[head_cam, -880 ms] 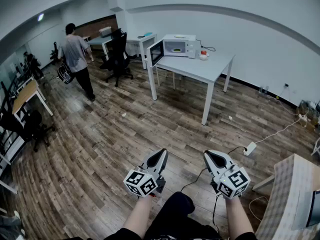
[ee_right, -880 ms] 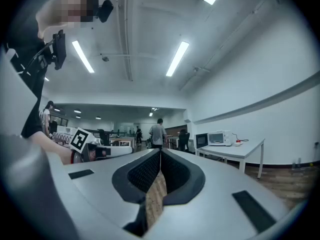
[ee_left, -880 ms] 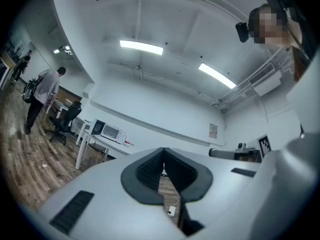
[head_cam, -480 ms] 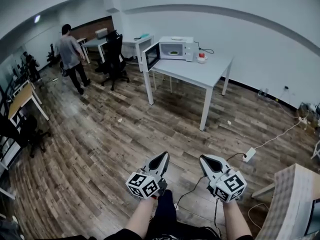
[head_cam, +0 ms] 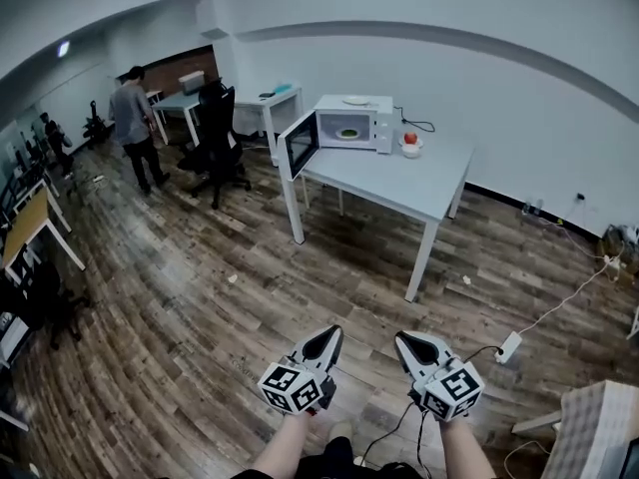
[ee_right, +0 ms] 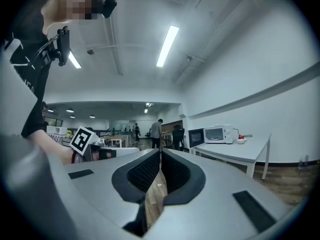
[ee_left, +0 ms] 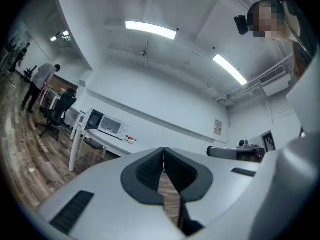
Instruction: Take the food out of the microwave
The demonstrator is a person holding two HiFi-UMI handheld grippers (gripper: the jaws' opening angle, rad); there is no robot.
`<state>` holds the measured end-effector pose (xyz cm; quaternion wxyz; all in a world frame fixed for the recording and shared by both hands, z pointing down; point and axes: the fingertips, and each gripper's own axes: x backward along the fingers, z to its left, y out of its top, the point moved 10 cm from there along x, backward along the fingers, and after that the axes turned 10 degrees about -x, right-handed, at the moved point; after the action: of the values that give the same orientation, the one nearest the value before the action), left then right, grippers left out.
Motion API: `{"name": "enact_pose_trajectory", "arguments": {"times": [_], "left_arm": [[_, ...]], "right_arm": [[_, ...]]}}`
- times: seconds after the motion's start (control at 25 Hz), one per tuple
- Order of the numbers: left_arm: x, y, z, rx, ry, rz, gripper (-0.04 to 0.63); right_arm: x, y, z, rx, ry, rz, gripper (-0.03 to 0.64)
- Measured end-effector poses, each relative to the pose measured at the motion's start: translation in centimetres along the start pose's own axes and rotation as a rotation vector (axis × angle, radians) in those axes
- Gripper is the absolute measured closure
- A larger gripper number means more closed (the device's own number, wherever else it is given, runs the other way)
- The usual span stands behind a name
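Left gripper (head_cam: 326, 338) and right gripper (head_cam: 407, 341) both closed, empty, microwave (head_cam: 344, 123) door open, food (head_cam: 348, 134) inside, table (head_cam: 419, 185) well ahead

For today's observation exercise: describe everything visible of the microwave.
The microwave is a white box standing upright at the far left end of a white table. Its dark-windowed door hangs open toward the left. Some green food lies in the lit cavity. A pale flat thing rests on top; a bowl stands just to its right.
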<state>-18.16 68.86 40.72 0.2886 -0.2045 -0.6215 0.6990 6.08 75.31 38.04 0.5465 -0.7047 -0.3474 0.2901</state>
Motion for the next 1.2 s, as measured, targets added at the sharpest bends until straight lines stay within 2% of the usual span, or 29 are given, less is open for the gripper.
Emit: {"name": "enact_pose_trajectory", "arguments": {"times": [0.2, 0.48, 0.8, 1.2], "left_arm": [[-4.6, 1.5, 6.8, -0.033, -0.033, 0.005, 0.586], [-7.6, 1.1, 12.0, 0.015, -0.040, 0.006, 0.586], [-12.1, 0.6, 15.8, 0.028, -0.009, 0.023, 0.586], [-21.6, 1.3, 21.0, 0.014, 0.014, 0.056, 0.586]], "right_arm": [[-7.5, 1.1, -3.6, -0.022, -0.023, -0.005, 0.581], [-13.3, 0.6, -5.6, -0.045, -0.034, 0.037, 0.581], [-19.4, 1.8, -9.6, 0.003, 0.060, 0.072, 0.581], [-27.6, 4.1, -18.0, -0.026, 0.145, 0.058, 0.581]]}}
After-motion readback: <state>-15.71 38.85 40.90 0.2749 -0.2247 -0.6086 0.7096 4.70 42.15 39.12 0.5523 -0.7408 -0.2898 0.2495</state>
